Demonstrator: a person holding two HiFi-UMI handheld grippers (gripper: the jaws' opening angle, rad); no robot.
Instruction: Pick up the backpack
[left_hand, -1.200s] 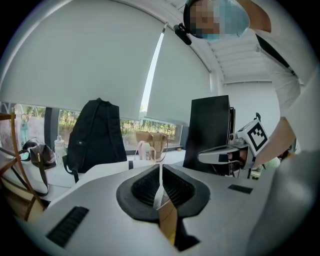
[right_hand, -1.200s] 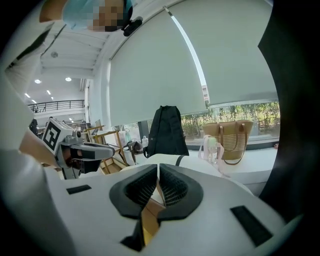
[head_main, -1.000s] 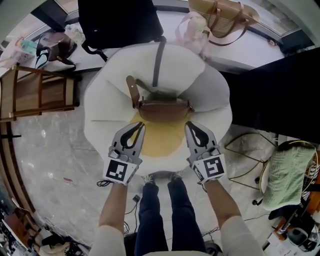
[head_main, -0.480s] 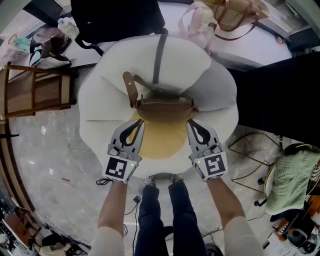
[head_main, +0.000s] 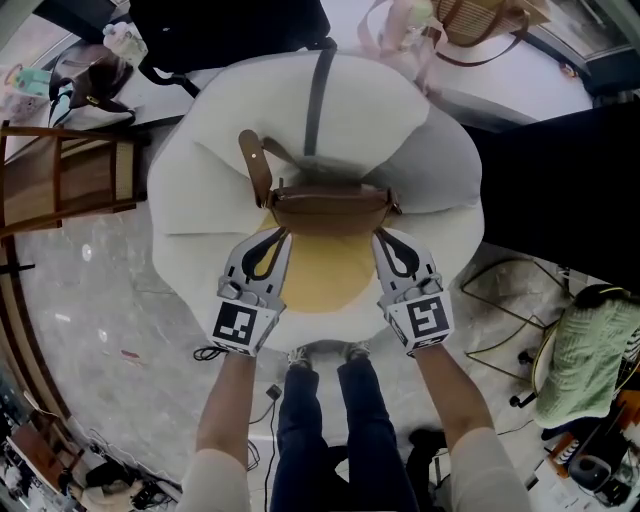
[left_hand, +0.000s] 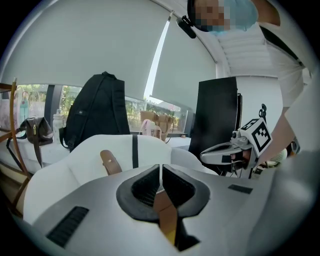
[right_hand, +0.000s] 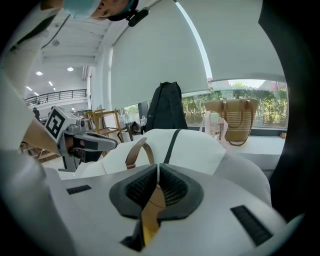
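Observation:
A backpack with a brown top and a yellow body lies on a big white cushioned seat. Its brown strap loops up at the left, and shows too as the strap and the strap. My left gripper is shut, with its tip at the bag's left end. My right gripper is shut at the bag's right end. Whether the tips touch the bag I cannot tell. In the gripper views the left gripper and right gripper hold nothing; only brown and yellow show behind the shut jaws.
A black backpack and a straw tote stand on the ledge behind the seat. A wooden frame is at the left, a black panel at the right. A wire stool and green cloth sit lower right.
Both grippers have sunk and come closer to the bag; their tips now reach its two ends. Their jaws stayed shut.

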